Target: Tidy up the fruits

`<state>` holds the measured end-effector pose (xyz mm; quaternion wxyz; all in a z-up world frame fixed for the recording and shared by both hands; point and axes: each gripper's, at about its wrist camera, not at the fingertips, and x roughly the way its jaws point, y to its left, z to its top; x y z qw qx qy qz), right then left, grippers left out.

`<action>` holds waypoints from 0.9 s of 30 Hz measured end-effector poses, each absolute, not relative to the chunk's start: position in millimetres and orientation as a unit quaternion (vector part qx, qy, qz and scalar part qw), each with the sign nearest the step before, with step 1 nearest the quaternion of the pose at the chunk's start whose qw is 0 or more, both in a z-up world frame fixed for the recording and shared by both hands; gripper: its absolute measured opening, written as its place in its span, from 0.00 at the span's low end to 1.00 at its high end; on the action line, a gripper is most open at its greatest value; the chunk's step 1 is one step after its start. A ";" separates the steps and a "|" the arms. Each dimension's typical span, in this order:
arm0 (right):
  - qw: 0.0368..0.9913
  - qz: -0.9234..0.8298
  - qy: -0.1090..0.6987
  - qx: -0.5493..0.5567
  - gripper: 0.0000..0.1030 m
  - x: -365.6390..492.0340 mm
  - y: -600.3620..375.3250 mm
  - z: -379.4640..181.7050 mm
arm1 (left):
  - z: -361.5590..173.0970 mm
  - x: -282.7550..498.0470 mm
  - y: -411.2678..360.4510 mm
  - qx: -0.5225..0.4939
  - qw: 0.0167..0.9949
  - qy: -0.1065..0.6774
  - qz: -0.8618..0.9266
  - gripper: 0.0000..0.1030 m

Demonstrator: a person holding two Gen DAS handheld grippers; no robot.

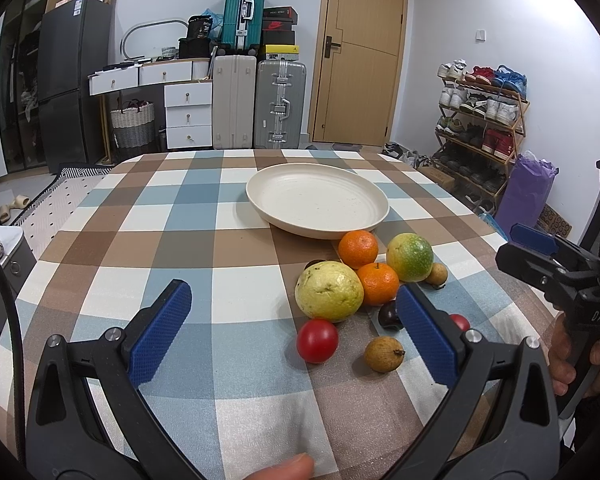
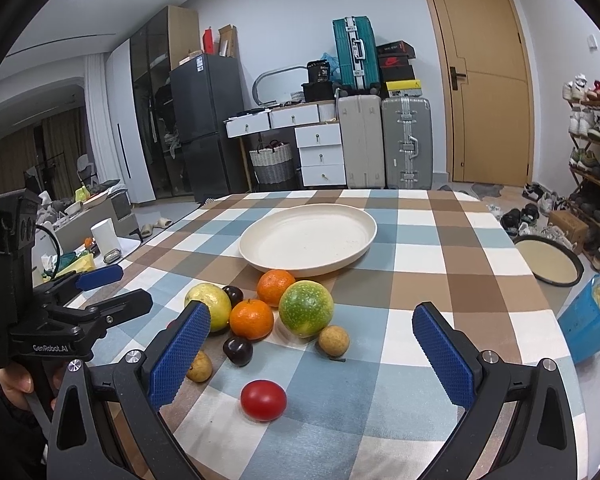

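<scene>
Left wrist view: left gripper (image 1: 296,322) jaws spread wide, empty, hovering low over checked tablecloth (image 1: 180,216). Between its blue pads, left to right: red tomato (image 1: 317,340), yellow-green guava (image 1: 329,291), brown longan (image 1: 383,354), dark plum (image 1: 389,315). Behind them 2 oranges (image 1: 358,249), green-yellow fruit (image 1: 410,257), then empty cream plate (image 1: 318,204). Right wrist view: right gripper (image 2: 311,354) jaws wide apart, empty; 2nd tomato (image 2: 263,399) lies between its pads, near the fruit cluster.
</scene>
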<state>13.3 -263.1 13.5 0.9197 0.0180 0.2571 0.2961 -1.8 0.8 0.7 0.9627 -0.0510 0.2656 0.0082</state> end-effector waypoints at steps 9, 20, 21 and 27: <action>0.918 0.300 0.260 0.026 1.00 14.4 -266.4 12.4 | 0.8 -1.9 1.0 -0.051 0.963 0.266 0.008 0.99; 0.918 0.282 0.277 0.023 1.00 20.5 -262.0 7.9 | 5.3 -5.5 -1.2 -0.047 0.964 0.262 0.002 0.99; 0.917 0.280 0.281 0.023 1.00 22.2 -261.3 6.9 | 5.1 -5.4 -0.6 -0.048 0.964 0.263 0.000 0.99; 0.904 0.274 0.327 -0.005 1.00 30.1 -254.6 -2.4 | -5.4 4.1 2.4 -0.076 0.950 0.302 -0.026 0.99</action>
